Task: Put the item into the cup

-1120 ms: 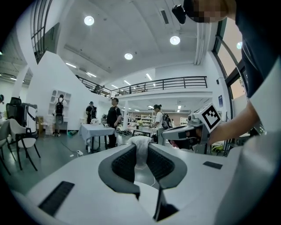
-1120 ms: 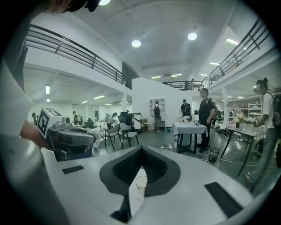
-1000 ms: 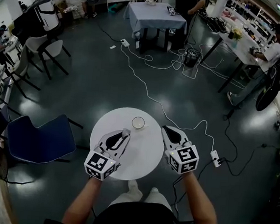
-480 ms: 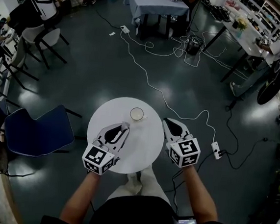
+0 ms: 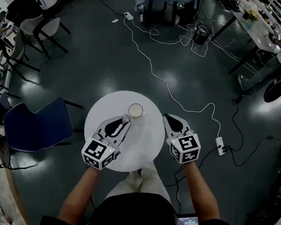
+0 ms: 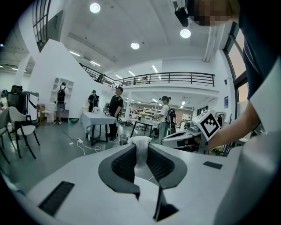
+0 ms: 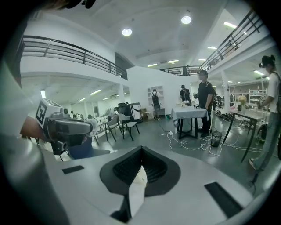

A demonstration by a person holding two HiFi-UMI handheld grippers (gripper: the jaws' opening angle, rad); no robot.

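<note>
A small round white table (image 5: 142,149) stands right in front of me. On its far side sits a pale cup (image 5: 135,110), upright and seen from above. My left gripper (image 5: 124,122) hovers just short of the cup, to its near left, shut on a crumpled white item (image 5: 127,117). In the left gripper view the item (image 6: 140,156) is pinched between the dark pads and sticks up past the tips. My right gripper (image 5: 167,118) hangs at the table's right edge, jaws shut with nothing in them (image 7: 141,148).
A blue chair (image 5: 37,129) stands close to the table's left. White cables (image 5: 181,101) and a power strip (image 5: 220,146) lie on the dark floor to the right. Farther off are black chairs (image 5: 26,39), tables and several people.
Both grippers have sunk toward the table, and the head view has tipped further down. The left gripper still holds the white item beside the cup.
</note>
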